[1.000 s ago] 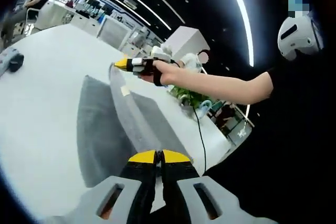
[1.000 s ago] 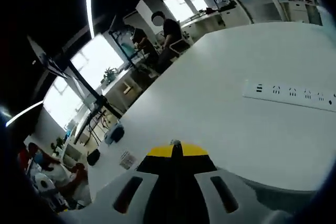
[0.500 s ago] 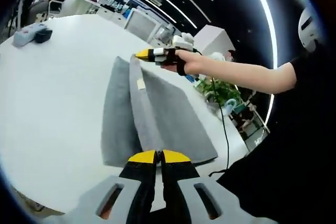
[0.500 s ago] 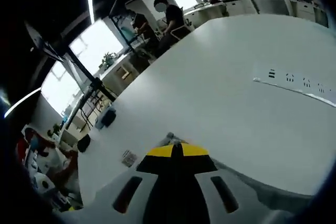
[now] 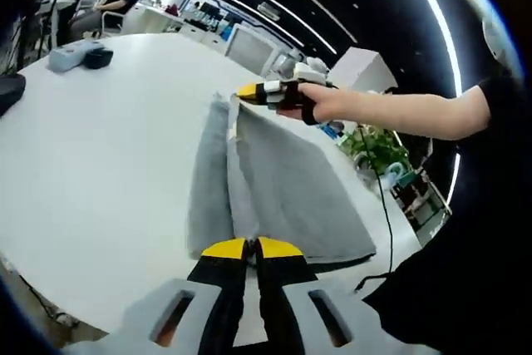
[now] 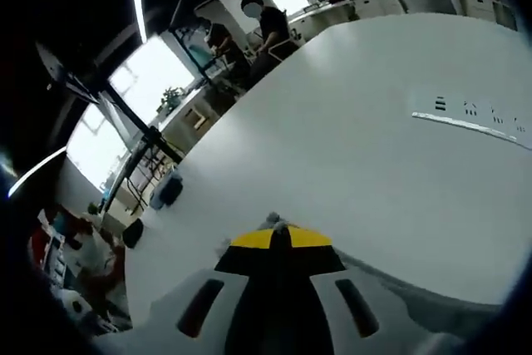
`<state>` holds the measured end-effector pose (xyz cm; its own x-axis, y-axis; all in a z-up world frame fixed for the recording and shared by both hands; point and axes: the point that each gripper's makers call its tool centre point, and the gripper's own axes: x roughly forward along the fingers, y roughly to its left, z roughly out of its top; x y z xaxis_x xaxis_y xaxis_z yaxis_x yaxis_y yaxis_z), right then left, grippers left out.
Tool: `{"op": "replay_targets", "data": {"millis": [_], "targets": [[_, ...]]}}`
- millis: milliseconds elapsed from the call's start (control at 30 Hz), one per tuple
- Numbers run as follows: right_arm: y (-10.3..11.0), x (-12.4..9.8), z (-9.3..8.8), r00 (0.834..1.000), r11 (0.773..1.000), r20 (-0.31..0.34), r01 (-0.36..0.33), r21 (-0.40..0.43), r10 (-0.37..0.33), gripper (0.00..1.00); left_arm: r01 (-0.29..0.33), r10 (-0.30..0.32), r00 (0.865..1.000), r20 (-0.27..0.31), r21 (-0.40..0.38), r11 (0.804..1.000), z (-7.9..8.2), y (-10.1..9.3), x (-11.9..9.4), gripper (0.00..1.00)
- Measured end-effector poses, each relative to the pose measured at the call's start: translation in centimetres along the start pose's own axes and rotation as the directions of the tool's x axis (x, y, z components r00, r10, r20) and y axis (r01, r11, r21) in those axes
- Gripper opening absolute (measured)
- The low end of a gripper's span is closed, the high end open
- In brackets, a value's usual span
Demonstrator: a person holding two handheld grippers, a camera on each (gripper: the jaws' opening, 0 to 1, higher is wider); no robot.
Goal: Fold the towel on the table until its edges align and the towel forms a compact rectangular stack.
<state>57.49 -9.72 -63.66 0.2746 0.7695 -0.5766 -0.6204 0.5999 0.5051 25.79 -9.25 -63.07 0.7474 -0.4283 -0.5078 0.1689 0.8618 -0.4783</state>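
The grey towel lay on the white table, one long edge lifted between the two grippers. The left gripper had its jaws together on the near corner; the right gripper, seen in the left gripper view, pinched the far corner. The fold would go best with both corners carried across level and taut, then set down flush on the opposite edge before either let go.
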Motion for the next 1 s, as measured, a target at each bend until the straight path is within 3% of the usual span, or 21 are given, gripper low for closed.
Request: {"op": "replay_targets", "data": {"millis": [100, 267, 367, 433, 500, 633, 800, 1000], "targets": [[0.4, 0.2, 0.5, 0.999, 1.0, 0.029, -0.025, 0.019, 0.025, 0.0, -0.042, 0.041, 0.999, 0.026, 0.021, 0.999, 0.4, 0.5, 0.1, 0.08], [0.9, 0.2, 0.6, 1.0, 0.999, 0.016, -0.026, -0.028, 0.027, 0.0, -0.116, 0.115, 0.992, 0.055, 0.01, 0.993, 1.0, 1.9, -0.1, 0.13], [0.8, -0.4, 0.5, 0.999, 0.998, 0.013, -0.03, -0.052, 0.031, 0.0, -0.124, 0.121, 0.989, 0.087, 0.033, 0.992, 1.6, 2.0, -0.1, 0.23], [0.2, -1.0, 0.1, 1.0, 0.994, -0.006, -0.014, -0.106, 0.013, 0.0, -0.078, 0.071, 0.99, 0.123, 0.052, 0.996, 2.6, 1.0, -0.2, 0.22], [-0.4, -1.7, -0.1, 1.0, 0.99, -0.016, 0.0, -0.142, -0.002, 0.0, -0.082, 0.068, 0.987, 0.145, 0.093, 0.992, 3.5, 0.5, -0.1, 0.21], [-1.6, -3.9, -0.5, 1.0, 0.981, -0.022, 0.013, -0.196, -0.018, 0.0, -0.017, -0.004, 0.989, 0.148, 0.143, 0.99, 4.7, -1.6, 0.9, 0.19], [-2.3, -6.6, -0.3, 1.0, 0.988, 0.023, 0.01, -0.154, -0.006, 0.0, 0.066, -0.086, 0.989, 0.124, 0.153, 0.986, 5.4, -4.4, 2.3, 0.18], [-3.1, -9.6, -0.4, 0.999, 0.969, 0.033, 0.026, -0.244, -0.019, 0.0, 0.173, -0.195, 0.978, 0.08, 0.224, 0.959, 6.2, -7.7, 4.1, 0.18]]}}
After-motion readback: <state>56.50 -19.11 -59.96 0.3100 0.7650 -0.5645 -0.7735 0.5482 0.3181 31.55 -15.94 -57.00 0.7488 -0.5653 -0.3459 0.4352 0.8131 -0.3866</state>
